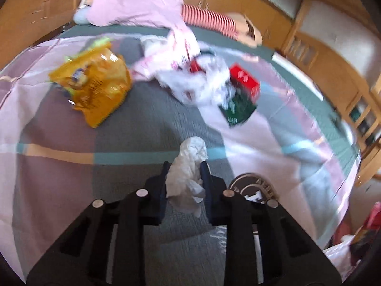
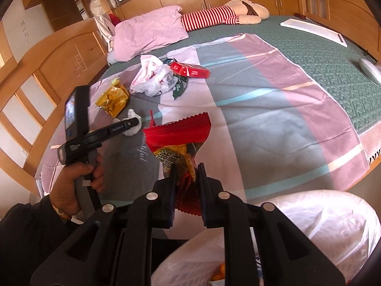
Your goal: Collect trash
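Note:
My left gripper is shut on a crumpled white tissue just above the bed sheet; the right wrist view shows it too. My right gripper is shut on a red snack wrapper, held over a white trash bag at the bed's near edge. On the bed lie a yellow snack bag, a crumpled white plastic bag, a red box and a dark green wrapper.
A pink pillow and a striped plush doll lie at the head of the bed. A white tray and a white object sit at the right. A wooden bed frame and cabinets surround the bed.

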A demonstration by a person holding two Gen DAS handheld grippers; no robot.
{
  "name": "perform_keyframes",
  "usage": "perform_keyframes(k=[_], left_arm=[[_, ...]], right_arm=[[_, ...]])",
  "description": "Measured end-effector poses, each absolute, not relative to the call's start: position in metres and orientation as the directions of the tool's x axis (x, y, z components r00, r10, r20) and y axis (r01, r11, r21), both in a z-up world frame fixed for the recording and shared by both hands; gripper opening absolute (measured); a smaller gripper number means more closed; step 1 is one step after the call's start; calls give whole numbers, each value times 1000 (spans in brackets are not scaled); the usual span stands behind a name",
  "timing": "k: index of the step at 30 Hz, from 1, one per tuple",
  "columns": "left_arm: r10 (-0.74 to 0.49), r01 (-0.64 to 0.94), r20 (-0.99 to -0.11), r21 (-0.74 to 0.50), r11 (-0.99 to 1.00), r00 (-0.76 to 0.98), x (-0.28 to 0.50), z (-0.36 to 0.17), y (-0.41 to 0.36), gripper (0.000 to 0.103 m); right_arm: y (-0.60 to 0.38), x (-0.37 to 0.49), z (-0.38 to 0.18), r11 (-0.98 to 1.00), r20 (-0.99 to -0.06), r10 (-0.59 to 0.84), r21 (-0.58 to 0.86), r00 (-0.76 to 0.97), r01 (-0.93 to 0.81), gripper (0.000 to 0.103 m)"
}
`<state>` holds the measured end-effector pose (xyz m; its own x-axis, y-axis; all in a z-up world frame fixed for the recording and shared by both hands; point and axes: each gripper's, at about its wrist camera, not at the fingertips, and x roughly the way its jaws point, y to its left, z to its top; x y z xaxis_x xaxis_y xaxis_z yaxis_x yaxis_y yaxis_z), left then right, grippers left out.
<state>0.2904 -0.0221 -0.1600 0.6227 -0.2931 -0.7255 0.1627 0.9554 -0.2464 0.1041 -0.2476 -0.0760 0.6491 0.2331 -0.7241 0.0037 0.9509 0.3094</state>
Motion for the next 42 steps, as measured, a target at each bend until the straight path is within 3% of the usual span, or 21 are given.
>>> perform_keyframes(k=[8, 14, 15, 17, 18, 19, 22, 25, 28, 32, 34, 36, 38, 42], left_arm=[[-348, 216, -639, -278, 936, 686, 212, -122, -18, 26], [-414, 271, -592, -319, 908, 692, 138, -108, -24, 26], [-427, 284, -583, -324, 903, 691, 130, -105, -27, 26], [-466, 327, -565, -336, 884, 681, 111, -98, -36, 26], [-491, 354, -559, -342, 871, 668, 102, -95, -42, 26], [-522, 386, -554, -351, 853, 649, 93, -92, -50, 26], [-614, 475, -547, -391, 788, 569, 74, -89, -74, 26], [-705, 591, -542, -408, 696, 457, 53, -88, -108, 26], [-758, 729, -563, -358, 584, 331, 24, -89, -149, 26], [-747, 845, -629, -263, 466, 216, -7, -103, -192, 29], [-741, 855, -639, -251, 453, 205, -10, -107, -198, 39], [-750, 843, -623, -264, 469, 222, -8, -105, -192, 82], [-768, 821, -582, -280, 498, 267, -4, -99, -179, 88], [-768, 764, -549, -323, 559, 330, 10, -96, -159, 91]], right_arm=[[-276, 58, -36, 954, -670, 225, 299, 707, -21, 18], [-312, 6, -39, 978, -757, 110, 196, 644, 64, 18], [-315, 1, -47, 978, -787, 106, 192, 608, 79, 21], [-321, -8, -67, 979, -854, 89, 169, 512, 111, 41], [-322, -14, -75, 980, -878, 74, 151, 472, 127, 61], [-324, -20, -80, 981, -889, 51, 130, 454, 144, 66], [-334, -34, -66, 973, -865, -5, 112, 502, 202, 68], [-361, -51, -29, 934, -777, -58, 178, 627, 308, 72], [-377, -65, 0, 907, -684, -106, 232, 722, 353, 77], [-372, -71, 14, 918, -626, -118, 228, 771, 325, 80], [-367, -70, 14, 923, -621, -91, 242, 779, 300, 81], [-362, -67, 12, 926, -613, -64, 258, 787, 277, 81], [-361, -66, 13, 925, -599, -49, 275, 799, 263, 82], [-352, -70, 24, 925, -529, -76, 280, 845, 258, 89]])
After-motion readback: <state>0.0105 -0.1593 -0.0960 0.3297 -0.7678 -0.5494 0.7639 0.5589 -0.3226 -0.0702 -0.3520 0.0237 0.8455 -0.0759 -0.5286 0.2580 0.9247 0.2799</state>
